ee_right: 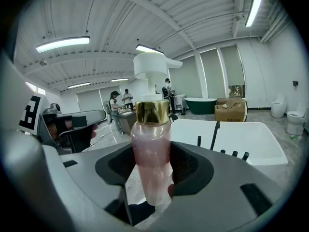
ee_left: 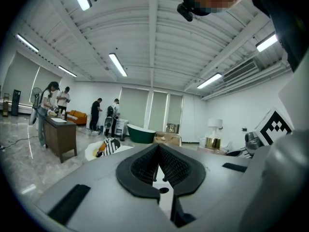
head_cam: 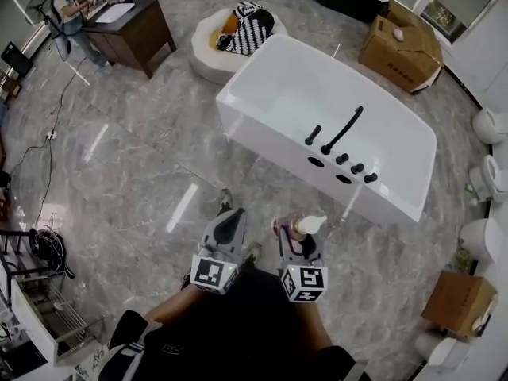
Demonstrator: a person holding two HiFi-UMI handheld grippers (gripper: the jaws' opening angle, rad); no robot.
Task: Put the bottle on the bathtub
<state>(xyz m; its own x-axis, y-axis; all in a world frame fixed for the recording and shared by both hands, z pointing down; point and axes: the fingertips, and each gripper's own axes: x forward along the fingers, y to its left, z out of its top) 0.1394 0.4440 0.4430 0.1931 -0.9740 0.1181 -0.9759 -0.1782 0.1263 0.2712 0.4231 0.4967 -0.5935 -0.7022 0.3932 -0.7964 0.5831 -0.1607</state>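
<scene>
Pink bottle point(ee_right: 150, 149), base hidden by the clamping right gripper point(ee_right: 153, 170), stands upright, pump point(ee_right: 152, 66) uppermost. Left gripper point(ee_left: 158, 166) jaws meet, empty.

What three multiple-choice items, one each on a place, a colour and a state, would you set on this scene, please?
1. Where is the pump bottle?
A. On the deck of the bathtub.
B. Between the jaws of the right gripper.
C. Between the jaws of the left gripper.

2. What colour is the faucet on the bathtub?
A. Black.
B. Gold.
C. White.

3. How do the left gripper's jaws stand?
A. Together, on nothing.
B. Wide apart.
C. Clamped on the pump bottle.

Key:
1 B, the right gripper view shows its jaws pressing the pink bottle's sides.
2 A, it shows black against the white tub in the head view.
3 A, the left gripper view shows the jaws meeting at their tips with nothing between them.
</scene>
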